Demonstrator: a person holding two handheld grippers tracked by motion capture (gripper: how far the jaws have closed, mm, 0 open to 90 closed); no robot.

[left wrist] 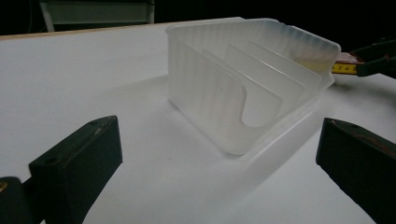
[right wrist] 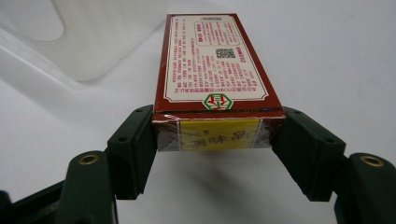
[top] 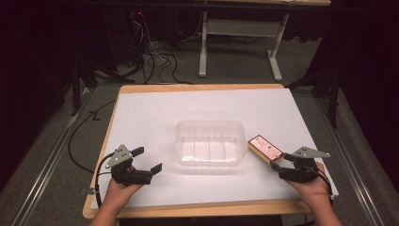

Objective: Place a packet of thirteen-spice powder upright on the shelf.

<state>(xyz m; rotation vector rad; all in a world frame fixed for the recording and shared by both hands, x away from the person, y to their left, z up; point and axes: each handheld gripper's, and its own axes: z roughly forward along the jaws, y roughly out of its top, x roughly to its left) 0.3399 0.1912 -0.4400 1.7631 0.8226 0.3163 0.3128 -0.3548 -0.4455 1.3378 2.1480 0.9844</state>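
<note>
A clear plastic bin (top: 209, 141) with inner dividers stands at the middle of the white table top (top: 150, 108). A red box (top: 265, 148) with a printed label and a yellow end lies just right of the bin. My right gripper (top: 278, 161) is shut on the box's near end; in the right gripper view both jaws press the sides of the box (right wrist: 212, 60), with the bin (right wrist: 70, 42) at upper left. My left gripper (top: 148, 158) is open left of the bin. In the left gripper view the bin (left wrist: 243, 79) stands beyond the spread jaws of that gripper (left wrist: 217, 158).
The white sheet rests on a wooden board (top: 188, 209) whose edge shows at the front. Black cables (top: 155, 56) and a white table frame (top: 240, 42) are on the floor behind. Dark stands (top: 329, 89) flank the table. A cable (top: 77, 141) trails left.
</note>
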